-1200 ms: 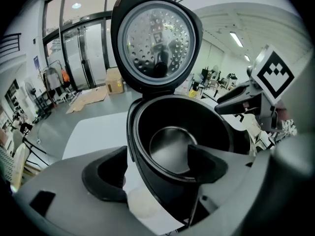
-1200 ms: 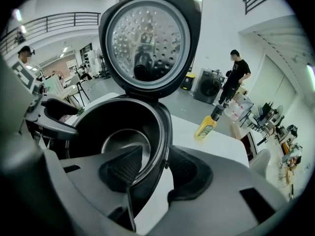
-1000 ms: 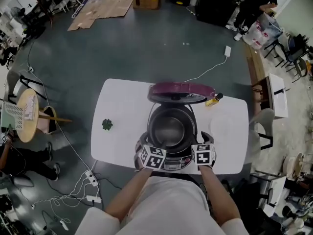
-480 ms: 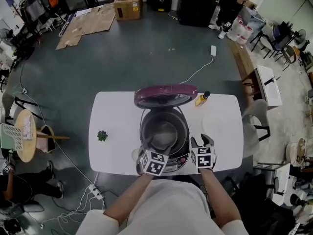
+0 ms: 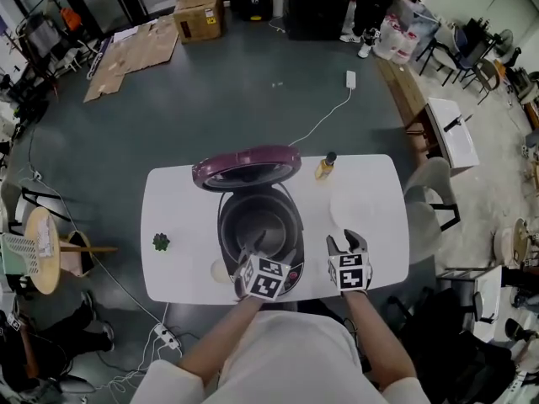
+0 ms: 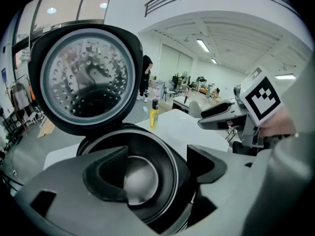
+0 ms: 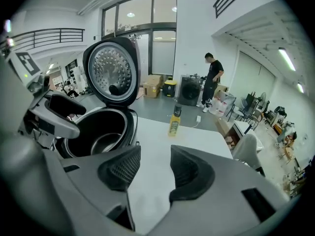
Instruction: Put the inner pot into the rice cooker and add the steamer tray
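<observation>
Grey inner pot (image 5: pixel 259 219) sits upright; left gripper (image 5: pixel 252 247) jaws apart, right gripper (image 5: pixel 347 244) jaws just opened.

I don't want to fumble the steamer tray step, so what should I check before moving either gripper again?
1. Maroon lid of the black rice cooker up: ok, it stands open.
2. Metal inner pot seated: ok, it sits inside the cooker.
3. Left gripper free: ok, jaws apart, nothing held.
4. Right gripper free: ok, jaws have just been opening, only bare white table shows between them.
5. Steamer tray found: cannot tell; a faint pale round shape lies right of the cooker.
6. Yellow bottle out of the way: ok, upright near the table's far edge.
</observation>
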